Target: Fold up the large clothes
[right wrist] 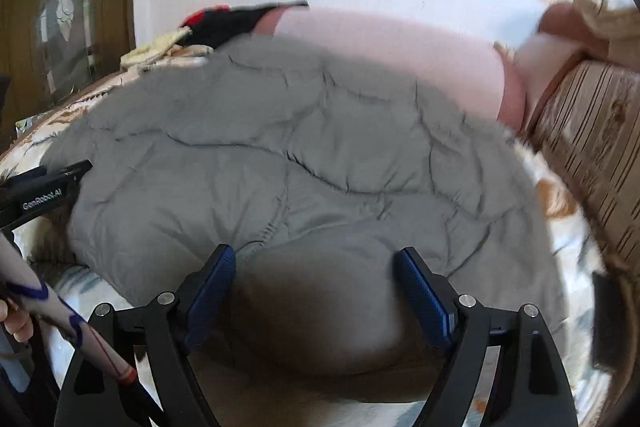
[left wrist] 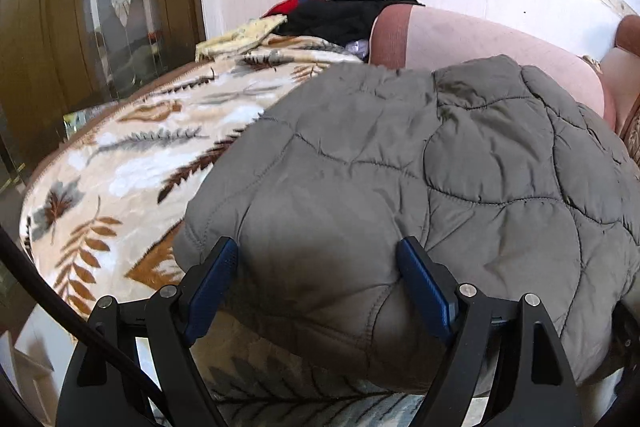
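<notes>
A grey quilted jacket (left wrist: 420, 163) lies bunched on a bed with a leaf-patterned blanket (left wrist: 120, 155). My left gripper (left wrist: 318, 255) is open, its blue pads (left wrist: 212, 287) on either side of the jacket's near left edge. In the right wrist view the same jacket (right wrist: 280, 155) fills the middle, and my right gripper (right wrist: 316, 259) is open with its blue pads (right wrist: 424, 295) wide apart over the jacket's near edge. The left gripper's body (right wrist: 44, 195) shows at the left of that view.
A pink pillow (left wrist: 480, 47) and dark and red clothes (left wrist: 336, 15) lie at the back by the white wall. A wooden wardrobe with glass (left wrist: 100, 7) stands left. A brown striped headboard (right wrist: 592, 131) runs along the right.
</notes>
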The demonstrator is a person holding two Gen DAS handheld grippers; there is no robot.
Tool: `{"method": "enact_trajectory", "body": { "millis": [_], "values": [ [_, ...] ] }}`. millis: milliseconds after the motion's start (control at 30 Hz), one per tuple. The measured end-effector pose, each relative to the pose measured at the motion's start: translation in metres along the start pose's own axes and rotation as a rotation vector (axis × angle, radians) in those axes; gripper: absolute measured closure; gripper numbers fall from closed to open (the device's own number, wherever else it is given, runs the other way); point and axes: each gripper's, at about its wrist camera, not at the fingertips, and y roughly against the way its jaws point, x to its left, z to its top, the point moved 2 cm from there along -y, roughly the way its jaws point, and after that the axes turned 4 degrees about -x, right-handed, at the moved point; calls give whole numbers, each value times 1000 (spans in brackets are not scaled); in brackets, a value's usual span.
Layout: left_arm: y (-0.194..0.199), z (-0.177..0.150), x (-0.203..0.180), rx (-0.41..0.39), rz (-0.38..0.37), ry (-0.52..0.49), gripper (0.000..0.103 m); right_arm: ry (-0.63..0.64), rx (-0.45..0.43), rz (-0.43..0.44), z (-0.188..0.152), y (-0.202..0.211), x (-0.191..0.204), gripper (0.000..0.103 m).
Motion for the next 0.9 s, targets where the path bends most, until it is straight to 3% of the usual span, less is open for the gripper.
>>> {"method": "enact_trajectory", "body": {
  "millis": [100, 233, 367, 400, 533, 700, 900],
  "values": [
    [7, 8, -6, -19, -6, -16, 21, -49, -53, 13, 9, 13, -11, 19],
    [10, 30, -34, -38, -73, -73, 21, -197, -190, -68, 30, 33, -58, 19],
    [-11, 49, -79, 48, -169, -134, 21, -338, -82, -187, 28, 9, -112, 23],
    [-19, 52, -89, 75, -178, -154, 21, -354, -49, -200, 25, 3, -119, 27],
    [-56, 57, -110, 180, -167, -177, 21, -402, 95, -185, 7, -23, -136, 28],
    [-69, 63, -111, 233, -170, -174, 18, -378, 99, -185, 9, -28, -135, 28],
    [-18, 42, -83, 124, -197, -161, 22, -385, -18, -170, 14, 14, -133, 29]
  ]
}}
